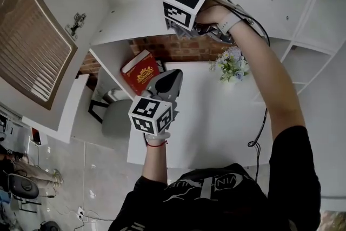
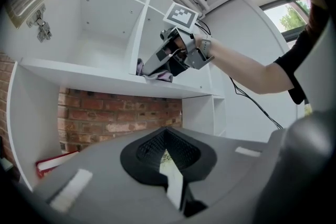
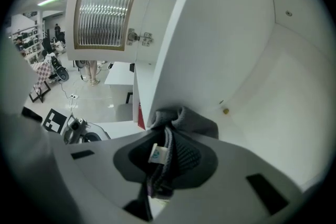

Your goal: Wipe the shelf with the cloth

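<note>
A white desk (image 1: 216, 116) stood against a red brick wall (image 1: 178, 47). At the desk's far left corner leaned a red book (image 1: 140, 71) with a gold emblem on its cover. Toward the right of the desk's far edge sat a small bunch of pale flowers (image 1: 232, 64). Just left of the desk stood a grey chair (image 1: 116, 116). Farther left of the desk was a brown slatted cabinet door (image 1: 32, 46).

The left gripper (image 2: 167, 152) fills the bottom of the view, its jaws drawn together with nothing between them. Above it runs the white shelf (image 2: 79, 73). On the shelf, just beside the upright divider (image 2: 137, 29), the right gripper (image 2: 150, 69) tilts down, with the cloth (image 2: 160, 76) bunched at its jaws and touching the board. Under the shelf stands a brick wall (image 2: 115, 115), with a red book (image 2: 52, 163) far below the shelf's left end.
</note>
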`<state>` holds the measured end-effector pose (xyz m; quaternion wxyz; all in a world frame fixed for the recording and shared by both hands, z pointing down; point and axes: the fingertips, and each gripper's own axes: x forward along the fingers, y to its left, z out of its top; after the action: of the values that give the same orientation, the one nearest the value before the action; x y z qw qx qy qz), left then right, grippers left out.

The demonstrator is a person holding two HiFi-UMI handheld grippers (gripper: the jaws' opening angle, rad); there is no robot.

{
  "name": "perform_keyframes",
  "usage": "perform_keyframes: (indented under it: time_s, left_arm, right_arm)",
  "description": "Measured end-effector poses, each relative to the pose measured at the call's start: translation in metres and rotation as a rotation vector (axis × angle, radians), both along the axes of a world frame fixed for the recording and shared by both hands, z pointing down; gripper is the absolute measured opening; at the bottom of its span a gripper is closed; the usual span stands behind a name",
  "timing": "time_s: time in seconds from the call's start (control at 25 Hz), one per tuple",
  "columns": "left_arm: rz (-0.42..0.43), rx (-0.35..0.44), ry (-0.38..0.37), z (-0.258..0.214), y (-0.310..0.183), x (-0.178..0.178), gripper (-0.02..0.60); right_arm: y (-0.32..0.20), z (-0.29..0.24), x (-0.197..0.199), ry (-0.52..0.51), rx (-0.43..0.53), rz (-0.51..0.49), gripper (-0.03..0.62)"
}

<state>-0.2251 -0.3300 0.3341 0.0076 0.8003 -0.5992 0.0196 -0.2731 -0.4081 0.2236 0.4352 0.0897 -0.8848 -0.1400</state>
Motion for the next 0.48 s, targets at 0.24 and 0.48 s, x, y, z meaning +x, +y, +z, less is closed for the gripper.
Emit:
perform_keyframes:
  time_s: [0.24, 0.48]
  left_arm:
    - [0.058, -0.002, -0.004, 0.001, -0.01, 0.022, 0.011]
    - [0.155, -0.002, 0.005, 0.002, -0.029, 0.057, 0.011]
  right_arm:
    - [-0.014, 0.001, 0.024, 0.013, -0.025, 0.055, 0.066]
    - [-0.042, 0.002, 0.078, 0.019, -0.016, 0.192, 0.066]
